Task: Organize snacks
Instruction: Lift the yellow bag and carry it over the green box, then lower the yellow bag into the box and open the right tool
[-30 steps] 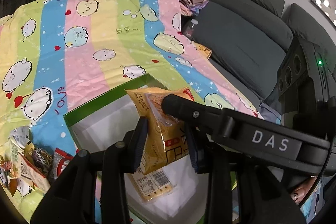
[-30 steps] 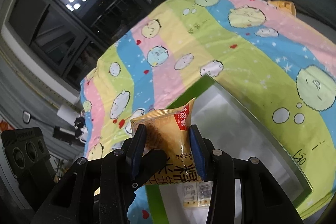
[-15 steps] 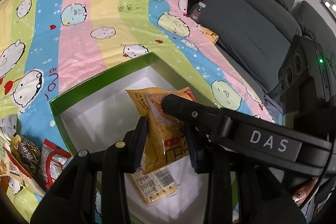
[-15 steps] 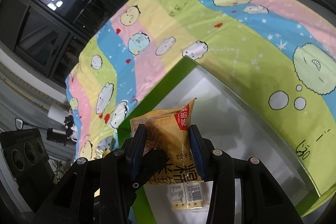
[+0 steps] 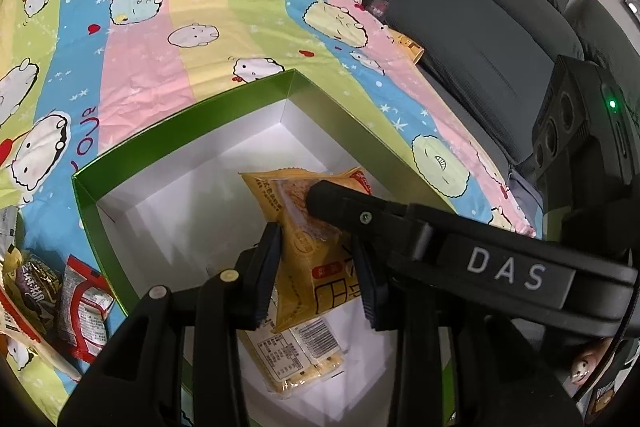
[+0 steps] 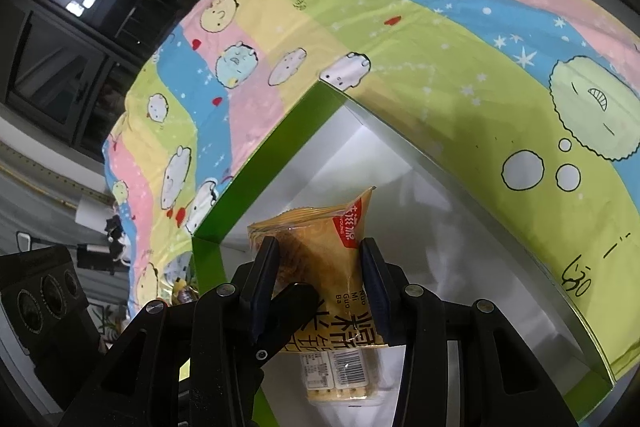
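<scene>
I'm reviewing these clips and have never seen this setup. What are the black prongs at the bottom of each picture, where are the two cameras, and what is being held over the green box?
No robot arm here: a person holds a handheld gripper in each hand, with a fisheye camera on each looking forward along its two black fingers.

In the left wrist view, the left gripper is shut on a yellow snack packet; the bar marked DAS crossing in front is the right gripper's finger. In the right wrist view, the right gripper is shut on what looks like the same packet, so both hold it together.

It hangs over an open green box with a white inside, where a clear cracker pack already lies. The box sits on a striped cartoon-print cloth. More snack packets lie beside the box.
</scene>
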### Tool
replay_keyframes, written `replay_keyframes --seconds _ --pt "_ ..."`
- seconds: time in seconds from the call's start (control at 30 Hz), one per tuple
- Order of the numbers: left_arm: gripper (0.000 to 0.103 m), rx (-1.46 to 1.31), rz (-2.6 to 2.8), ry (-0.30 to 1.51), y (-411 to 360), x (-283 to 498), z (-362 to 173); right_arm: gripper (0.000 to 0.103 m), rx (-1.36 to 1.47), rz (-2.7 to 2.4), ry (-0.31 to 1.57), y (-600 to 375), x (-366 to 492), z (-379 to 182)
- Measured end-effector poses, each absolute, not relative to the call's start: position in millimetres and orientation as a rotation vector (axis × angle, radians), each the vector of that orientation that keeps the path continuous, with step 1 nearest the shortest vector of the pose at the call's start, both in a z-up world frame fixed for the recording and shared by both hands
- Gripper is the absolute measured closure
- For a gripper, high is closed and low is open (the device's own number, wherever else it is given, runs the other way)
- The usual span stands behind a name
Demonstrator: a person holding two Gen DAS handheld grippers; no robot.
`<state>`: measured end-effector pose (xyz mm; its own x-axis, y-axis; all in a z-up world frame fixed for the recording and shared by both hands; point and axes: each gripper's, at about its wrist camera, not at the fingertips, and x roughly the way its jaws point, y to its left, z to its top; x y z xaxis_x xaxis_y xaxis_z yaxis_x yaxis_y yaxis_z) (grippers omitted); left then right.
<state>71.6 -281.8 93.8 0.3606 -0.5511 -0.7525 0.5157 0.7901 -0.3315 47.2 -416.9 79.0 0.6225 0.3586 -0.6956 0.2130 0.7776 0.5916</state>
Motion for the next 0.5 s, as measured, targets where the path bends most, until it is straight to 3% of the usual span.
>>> replay_keyframes --seconds 0.5 --pt "0.069 -0.028 -0.679 1.035 -289 76 81 0.058 0.695 0.052 0.97 -417 51 67"
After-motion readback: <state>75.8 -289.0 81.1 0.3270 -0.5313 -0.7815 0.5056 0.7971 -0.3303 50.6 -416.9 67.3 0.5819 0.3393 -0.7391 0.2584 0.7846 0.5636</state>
